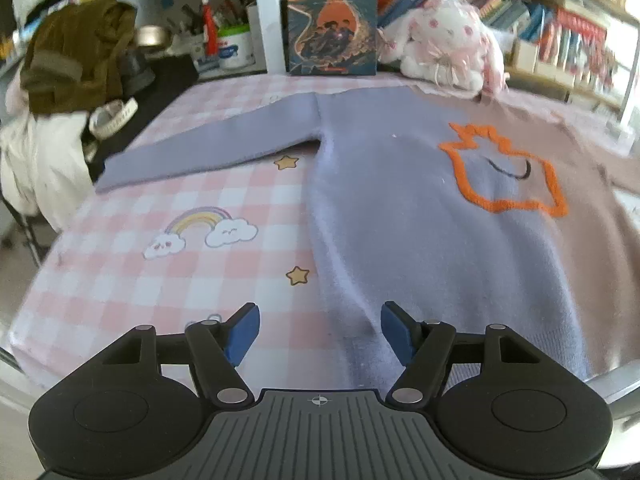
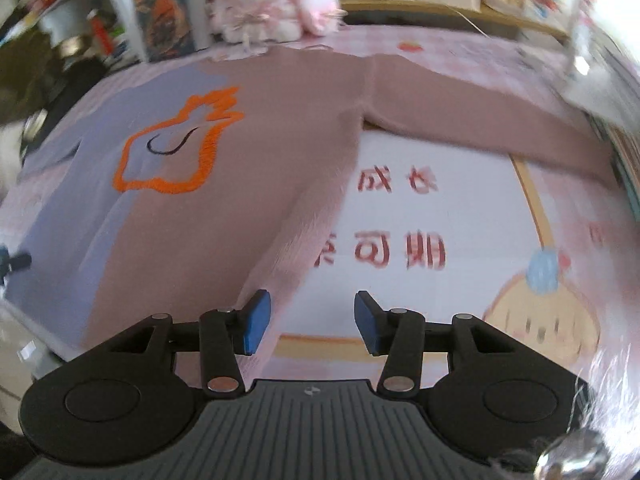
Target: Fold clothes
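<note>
lying flat and face up on the counter (image 1: 100,280) is a two-tone sweater (image 1: 400,200), lilac on one half and dusty pink on the other, with an orange outlined shape (image 1: 504,172) stitched across the chest. its lilac sleeve (image 1: 208,148) stretches out over the pink checked cloth (image 1: 224,184), which is printed with a rainbow and stars; the pink sleeve (image 2: 480,116) reaches the opposite way.

the left gripper (image 1: 320,330) hangs above the sweater's lower lilac edge, its blue fingers (image 1: 244,336) released and spread with nothing between them. the right gripper (image 2: 312,322) sits over the pink side hem, fingers (image 2: 256,320) apart and empty, one just beside the fabric edge.

a plush rabbit (image 1: 448,40), an upright book (image 1: 332,20) and shelves of books stand behind. an olive garment (image 1: 76,56) is heaped at the far left.
</note>
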`<action>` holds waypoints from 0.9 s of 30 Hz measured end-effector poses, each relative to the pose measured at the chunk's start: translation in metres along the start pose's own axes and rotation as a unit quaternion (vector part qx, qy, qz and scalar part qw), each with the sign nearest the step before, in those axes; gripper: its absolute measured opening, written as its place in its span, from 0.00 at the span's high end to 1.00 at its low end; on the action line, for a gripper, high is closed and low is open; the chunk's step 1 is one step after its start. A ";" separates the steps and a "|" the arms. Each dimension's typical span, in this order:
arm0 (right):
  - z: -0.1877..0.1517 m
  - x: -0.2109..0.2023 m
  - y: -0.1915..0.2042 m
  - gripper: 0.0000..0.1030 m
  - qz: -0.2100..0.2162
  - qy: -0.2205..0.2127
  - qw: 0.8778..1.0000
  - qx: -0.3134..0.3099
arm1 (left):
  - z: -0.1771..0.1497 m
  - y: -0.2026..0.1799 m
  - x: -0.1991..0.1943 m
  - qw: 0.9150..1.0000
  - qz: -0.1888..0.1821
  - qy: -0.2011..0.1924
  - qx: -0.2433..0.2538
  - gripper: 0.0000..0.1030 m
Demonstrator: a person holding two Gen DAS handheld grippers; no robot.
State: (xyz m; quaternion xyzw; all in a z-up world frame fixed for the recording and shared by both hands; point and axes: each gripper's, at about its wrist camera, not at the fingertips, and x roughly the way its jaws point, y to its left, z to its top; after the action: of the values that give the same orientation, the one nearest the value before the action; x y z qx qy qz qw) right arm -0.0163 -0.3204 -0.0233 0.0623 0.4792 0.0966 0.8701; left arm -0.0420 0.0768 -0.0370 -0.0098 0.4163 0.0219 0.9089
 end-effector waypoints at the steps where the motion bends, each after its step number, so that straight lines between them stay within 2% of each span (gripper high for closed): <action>1: -0.004 -0.002 0.000 0.58 0.000 0.000 1.000 0.019 | 0.000 0.006 0.001 1.000 -0.014 0.000 -0.016 0.34; 5: -0.018 -0.008 0.005 0.63 -0.002 0.000 0.997 0.074 | 0.001 0.023 0.010 0.994 -0.068 0.012 -0.081 0.37; 7: -0.026 -0.009 0.011 0.71 -0.008 0.000 0.996 0.084 | 0.002 0.024 0.015 0.992 -0.078 0.021 -0.092 0.57; 8: -0.029 -0.010 0.014 0.74 -0.011 -0.002 0.996 0.087 | 0.002 0.023 0.017 0.993 -0.077 0.022 -0.091 0.61; 9: -0.032 -0.010 0.017 0.78 -0.015 -0.003 0.996 0.089 | 0.002 0.021 0.019 0.993 -0.078 0.025 -0.090 0.84; 10: -0.034 -0.010 0.020 0.85 -0.018 -0.004 0.996 0.090 | 0.002 0.021 0.020 0.992 -0.082 0.029 -0.091 0.95; 12: -0.036 -0.009 0.026 0.91 -0.023 -0.008 0.996 0.090 | 0.000 0.022 0.021 0.991 -0.086 0.029 -0.099 0.96; 15: -0.033 -0.005 0.036 0.94 -0.048 -0.023 0.996 0.071 | -0.004 0.025 0.017 0.992 -0.080 0.023 -0.093 0.96; 18: -0.023 0.005 0.044 0.95 -0.066 -0.037 0.996 0.039 | -0.005 0.029 0.015 0.993 -0.075 0.020 -0.086 0.95; 23: -0.006 0.020 0.055 0.95 -0.068 -0.041 0.997 0.005 | -0.001 0.032 0.020 0.994 -0.074 0.014 -0.078 0.95; 27: -0.013 0.014 0.053 0.96 -0.076 -0.042 0.996 0.013 | 0.004 0.030 0.025 0.995 -0.075 0.014 -0.069 0.95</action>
State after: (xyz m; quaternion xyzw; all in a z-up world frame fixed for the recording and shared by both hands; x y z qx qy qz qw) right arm -0.0261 -0.2650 -0.0313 0.0413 0.4465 0.0216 0.8936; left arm -0.0244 0.1072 -0.0530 -0.1039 0.4246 -0.0184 0.8992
